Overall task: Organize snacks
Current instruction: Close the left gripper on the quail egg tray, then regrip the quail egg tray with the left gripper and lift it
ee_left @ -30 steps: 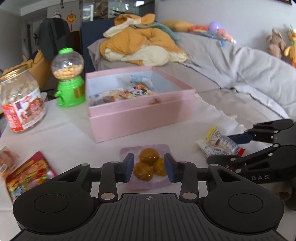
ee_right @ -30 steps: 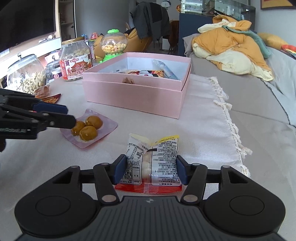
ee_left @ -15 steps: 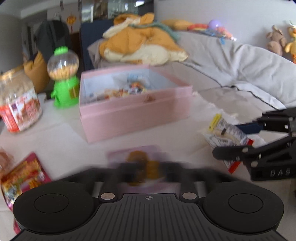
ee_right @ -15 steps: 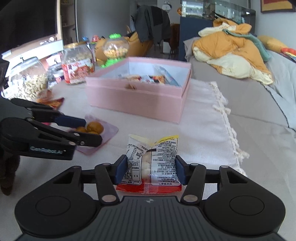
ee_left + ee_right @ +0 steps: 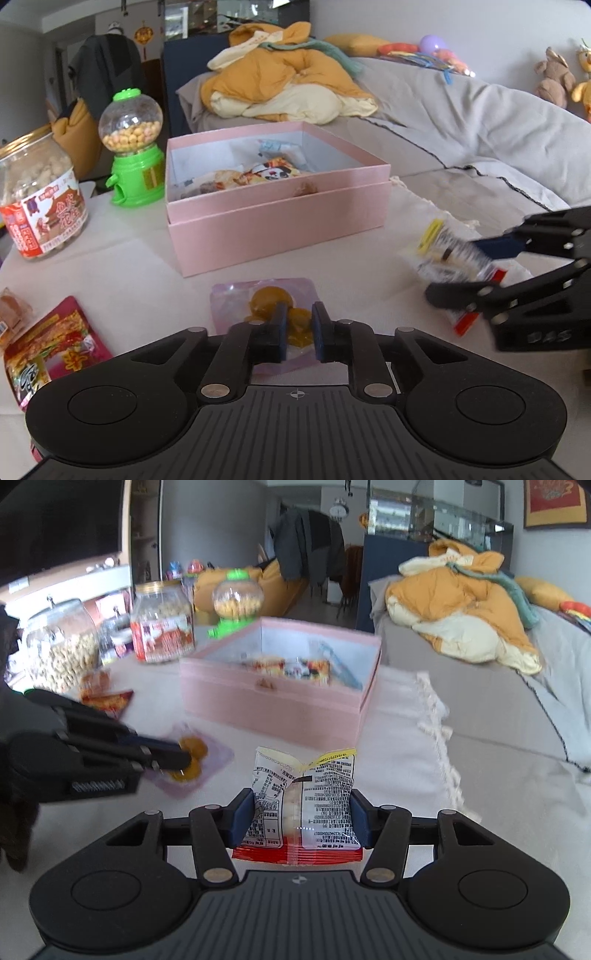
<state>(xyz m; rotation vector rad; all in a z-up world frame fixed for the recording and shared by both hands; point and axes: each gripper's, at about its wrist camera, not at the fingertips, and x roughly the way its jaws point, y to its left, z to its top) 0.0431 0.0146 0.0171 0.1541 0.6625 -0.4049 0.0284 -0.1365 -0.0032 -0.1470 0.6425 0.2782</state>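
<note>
Left gripper (image 5: 298, 334) clamps the pink pouch of yellow sweets (image 5: 264, 306); right gripper (image 5: 302, 821) clamps the printed snack packet (image 5: 304, 805). Both lie before the pink box (image 5: 277, 221). The slick pouch may slip when lifted.

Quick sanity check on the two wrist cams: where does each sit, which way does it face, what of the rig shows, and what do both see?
Left wrist: sits on the left tool, looks forward and down over the table; own fingers pinch the pink pouch of brown sweets; right tool enters from the right.
Right wrist: sits on the right tool, same slant; own fingers clamp the printed snack packet; left tool enters from the left.
Shared: pink box, green candy dispenser, red-label jar, both snacks.
</note>
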